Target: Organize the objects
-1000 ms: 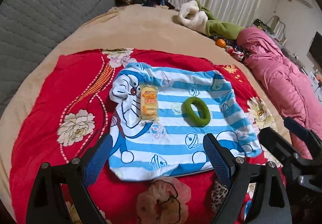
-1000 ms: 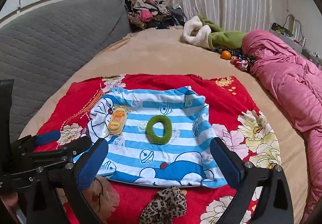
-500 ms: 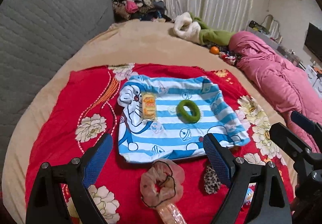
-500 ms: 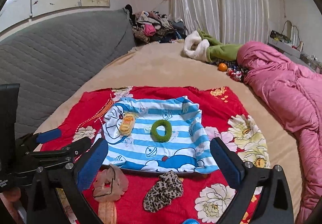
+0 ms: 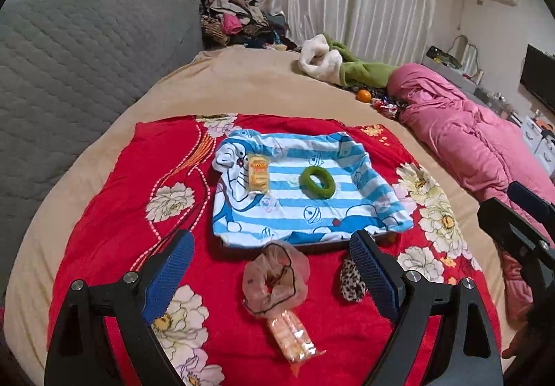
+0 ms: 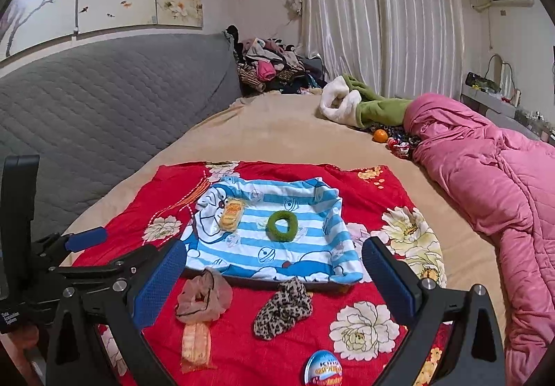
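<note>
On the bed, a red floral cloth (image 5: 114,212) carries a tray lined with blue striped fabric (image 5: 312,212). Inside the tray lie a yellow snack packet (image 5: 258,173) and a green hair ring (image 5: 317,182). Just in front of the tray are a pink scrunchie (image 5: 275,278), a leopard scrunchie (image 6: 282,308) and a wafer packet (image 5: 293,339), perhaps partly under the pink scrunchie. The left gripper (image 5: 270,276) and right gripper (image 6: 270,276) hover before the tray, jaws spread and holding nothing.
</note>
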Available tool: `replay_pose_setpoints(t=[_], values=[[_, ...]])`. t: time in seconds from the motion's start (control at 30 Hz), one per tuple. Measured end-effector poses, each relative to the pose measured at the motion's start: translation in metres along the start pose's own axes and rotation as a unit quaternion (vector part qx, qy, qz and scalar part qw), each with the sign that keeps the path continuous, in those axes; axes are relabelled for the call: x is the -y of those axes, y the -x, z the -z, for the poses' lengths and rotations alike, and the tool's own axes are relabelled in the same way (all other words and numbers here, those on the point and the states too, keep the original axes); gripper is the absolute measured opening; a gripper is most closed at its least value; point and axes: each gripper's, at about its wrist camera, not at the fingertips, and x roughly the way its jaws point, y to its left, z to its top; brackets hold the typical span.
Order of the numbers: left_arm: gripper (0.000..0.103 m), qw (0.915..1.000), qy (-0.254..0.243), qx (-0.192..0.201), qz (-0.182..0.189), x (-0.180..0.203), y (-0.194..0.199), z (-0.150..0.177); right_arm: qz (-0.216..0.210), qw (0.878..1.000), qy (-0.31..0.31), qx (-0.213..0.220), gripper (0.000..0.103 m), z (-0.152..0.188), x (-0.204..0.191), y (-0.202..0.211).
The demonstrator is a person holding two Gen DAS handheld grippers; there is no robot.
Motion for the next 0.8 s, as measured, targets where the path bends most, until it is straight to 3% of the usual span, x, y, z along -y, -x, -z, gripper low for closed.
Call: replay_pose_setpoints(t=[0.8], values=[[0.092, 0.9994, 0.021, 0.025, -0.006, 0.003, 0.057, 0.051, 0.015, 1.0, 0.012, 0.011, 0.102, 0.047, -0.01, 0.058]])
